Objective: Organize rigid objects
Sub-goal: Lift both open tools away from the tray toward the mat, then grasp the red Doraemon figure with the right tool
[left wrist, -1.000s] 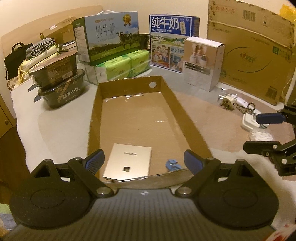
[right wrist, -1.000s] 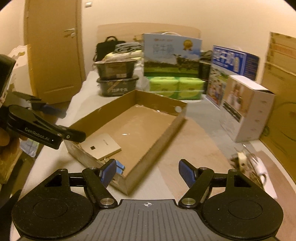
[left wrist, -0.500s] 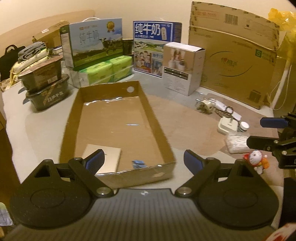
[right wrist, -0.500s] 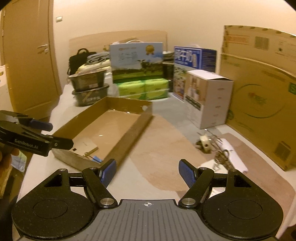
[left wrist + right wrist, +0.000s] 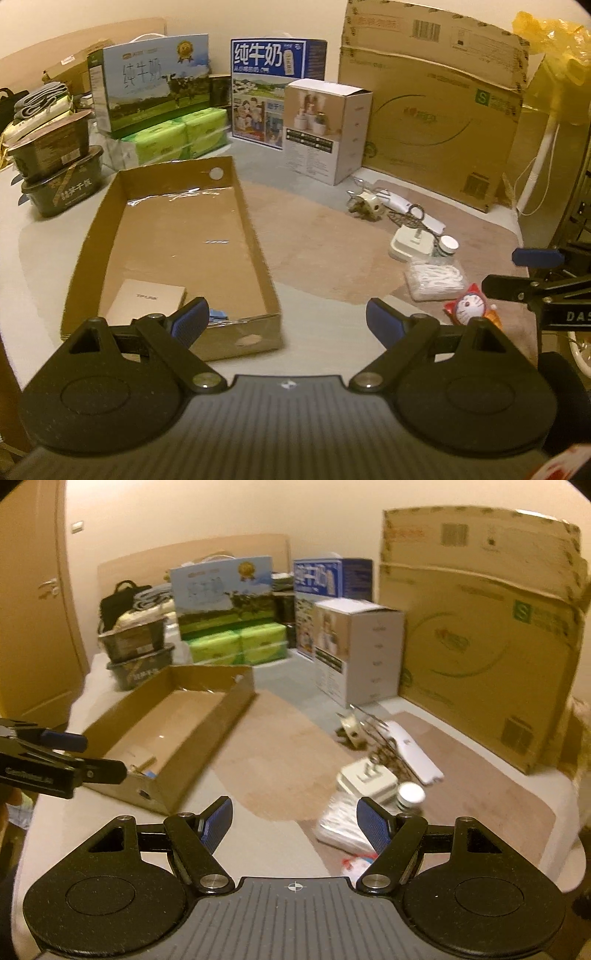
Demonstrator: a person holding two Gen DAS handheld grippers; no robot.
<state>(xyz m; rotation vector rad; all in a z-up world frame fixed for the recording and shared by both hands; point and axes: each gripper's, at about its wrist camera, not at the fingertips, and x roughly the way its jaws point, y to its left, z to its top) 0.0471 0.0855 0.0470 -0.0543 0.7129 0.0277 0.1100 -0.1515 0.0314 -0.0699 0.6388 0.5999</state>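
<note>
A shallow cardboard tray (image 5: 255, 229) (image 5: 207, 731) lies on the table with a flat beige TP-Link box (image 5: 147, 301) and a small blue piece (image 5: 218, 314) at its near end. To the right lies a cluster: a wall plug (image 5: 365, 201), a white charger block (image 5: 410, 243) (image 5: 365, 779), a small white-capped jar (image 5: 447, 245) (image 5: 410, 795), a bag of white cord (image 5: 436, 278) (image 5: 340, 823) and a cat figurine (image 5: 469, 308). My left gripper (image 5: 286, 321) is open over the tray's near right corner. My right gripper (image 5: 295, 819) is open just left of the cord bag.
Milk cartons (image 5: 155, 81), green tissue packs (image 5: 173, 134), a white product box (image 5: 325, 129) and a big cardboard carton (image 5: 436, 103) line the back. Two stacked dark noodle bowls (image 5: 59, 177) stand at the left. A door (image 5: 33, 602) stands far left.
Both grippers have swung right, away from the tray toward the cluster of small items, which has come into fuller view. Neither pair of jaws has changed visibly.
</note>
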